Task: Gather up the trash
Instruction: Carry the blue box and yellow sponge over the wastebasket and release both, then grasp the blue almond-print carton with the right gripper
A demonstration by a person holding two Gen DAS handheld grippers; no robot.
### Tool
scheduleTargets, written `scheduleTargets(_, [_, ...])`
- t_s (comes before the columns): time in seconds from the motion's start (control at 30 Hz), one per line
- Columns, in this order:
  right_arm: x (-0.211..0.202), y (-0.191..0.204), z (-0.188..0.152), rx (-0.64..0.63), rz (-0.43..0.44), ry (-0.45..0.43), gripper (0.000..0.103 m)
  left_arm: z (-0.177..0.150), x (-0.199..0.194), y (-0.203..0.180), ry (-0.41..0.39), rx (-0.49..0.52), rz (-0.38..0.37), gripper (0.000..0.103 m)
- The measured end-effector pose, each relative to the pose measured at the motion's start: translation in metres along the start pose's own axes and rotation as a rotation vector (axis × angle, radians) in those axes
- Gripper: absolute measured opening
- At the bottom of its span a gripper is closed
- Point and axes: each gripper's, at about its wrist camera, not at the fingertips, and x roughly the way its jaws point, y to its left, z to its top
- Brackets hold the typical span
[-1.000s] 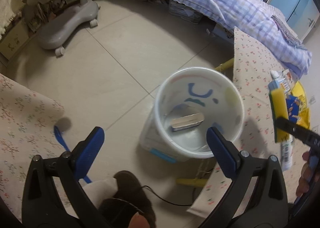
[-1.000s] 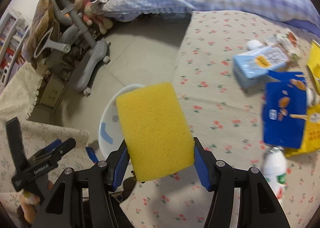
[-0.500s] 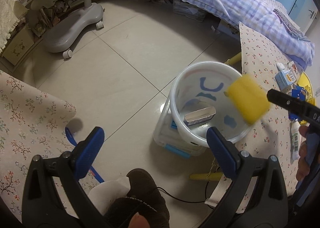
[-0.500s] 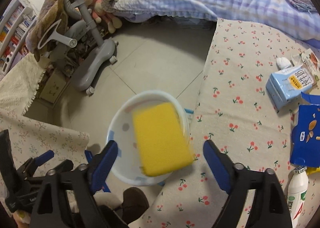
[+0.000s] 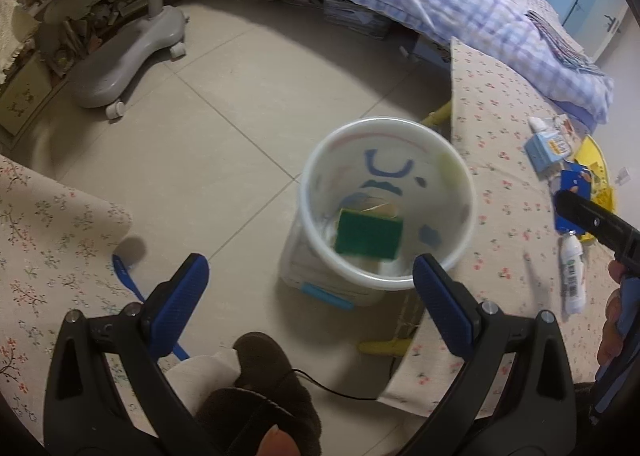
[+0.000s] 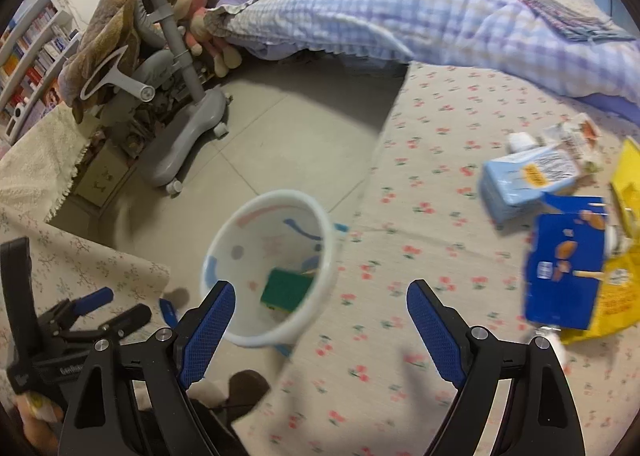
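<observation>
The right gripper [image 6: 320, 316], a black clamp with blue ribbed pads, has its jaws spread wide with nothing between them. Just ahead of its left pad and below it stands the round white plastic bucket [image 6: 325, 256] with blue and pink drawings on its inner wall. Inside the bucket, on its bottom, lies the rectangular sponge [image 6: 286, 290], green scouring face up, partly over a pale object too blurred to identify.

The left gripper [image 5: 316, 292], of the same build, is likewise spread and empty; the bucket [image 5: 466, 215] sits directly ahead between its pads, with the sponge [image 5: 369, 234] inside.

Ahead and right of the right gripper, on the beige cherry-print tablecloth [image 6: 432, 175], lie a pale blue carton [image 6: 528, 177], a dark blue snack packet [image 6: 566, 268] and a yellow bag [image 6: 612, 296].
</observation>
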Motion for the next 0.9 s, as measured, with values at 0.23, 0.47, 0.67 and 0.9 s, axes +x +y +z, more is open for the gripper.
scheduleTargets(0.23, [-0.038,-0.053,-0.012,0.027,-0.104,-0.026,0.089,0.001,0.001,-0.034,0.016,0.036,-0.034,0.101])
scheduleTargets(0.47, [-0.061,-0.112,-0.019,0.115,-0.183,-0.043,0.089,0.003,0.001,-0.067,0.037,0.046,-0.082,0.102])
scheduleTargets(0.67, [-0.047,-0.139,-0.014,0.119,-0.309,-0.036,0.089,0.006,0.007,-0.085,0.050,0.083,-0.058,0.102])
scheduleTargets(0.9, [-0.008,-0.128,-0.004,0.029,-0.464,-0.020,0.089,0.015,0.016,-0.087,0.065,0.042,-0.034,0.101])
